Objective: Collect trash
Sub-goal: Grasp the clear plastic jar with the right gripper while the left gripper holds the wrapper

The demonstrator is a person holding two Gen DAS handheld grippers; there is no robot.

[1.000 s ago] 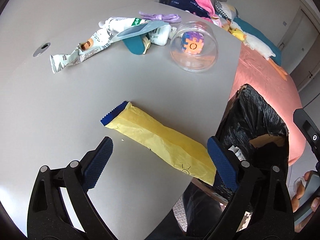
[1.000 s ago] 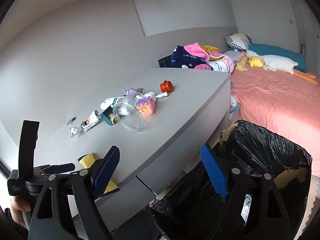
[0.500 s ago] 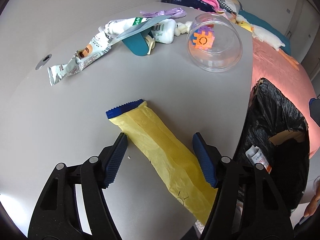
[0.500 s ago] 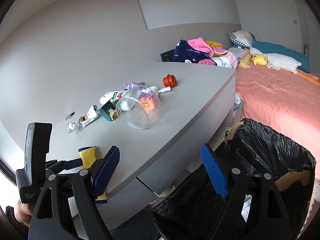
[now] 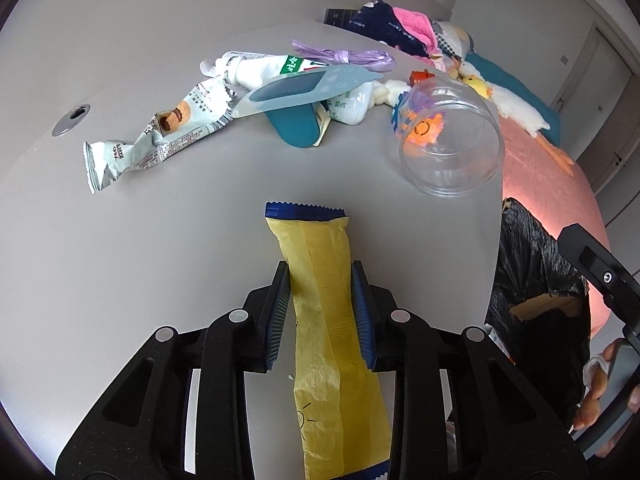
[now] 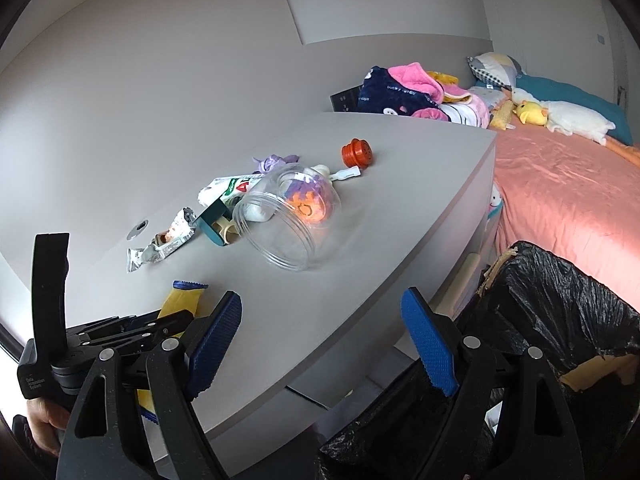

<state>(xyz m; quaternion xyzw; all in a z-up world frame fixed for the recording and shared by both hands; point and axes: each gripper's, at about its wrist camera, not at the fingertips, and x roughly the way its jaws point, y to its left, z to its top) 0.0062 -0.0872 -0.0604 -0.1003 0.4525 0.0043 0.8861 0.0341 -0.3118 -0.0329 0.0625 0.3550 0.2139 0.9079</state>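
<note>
A long yellow wrapper point(image 5: 308, 236) with blue serrated ends lies on the grey table point(image 5: 120, 260), its near end over the front edge. My left gripper point(image 5: 319, 270) is closing tight on it, both blue pads pressing its sides. The right wrist view shows the wrapper's far end point(image 6: 184, 300) ahead of the left gripper point(image 6: 160, 320). My right gripper point(image 6: 322, 300) stands open and holds nothing, hovering off the table's front edge. The black trash bag point(image 6: 560, 304) gapes open beside the table, at the right in the left wrist view point(image 5: 532, 272).
Farther back lie a silver snack wrapper point(image 5: 160, 136), a white tube point(image 5: 260, 68), a teal package point(image 5: 298, 128), purple ribbon point(image 5: 348, 54) and a tipped clear jar point(image 5: 448, 144) with a toy inside. An orange cap point(image 6: 357, 154) sits beyond. A pink bed point(image 6: 560, 184) lies right.
The left gripper moved forward over the yellow wrapper and its jaws went from wide apart to pressing on the wrapper. The right gripper drifted closer to the table and stayed open.
</note>
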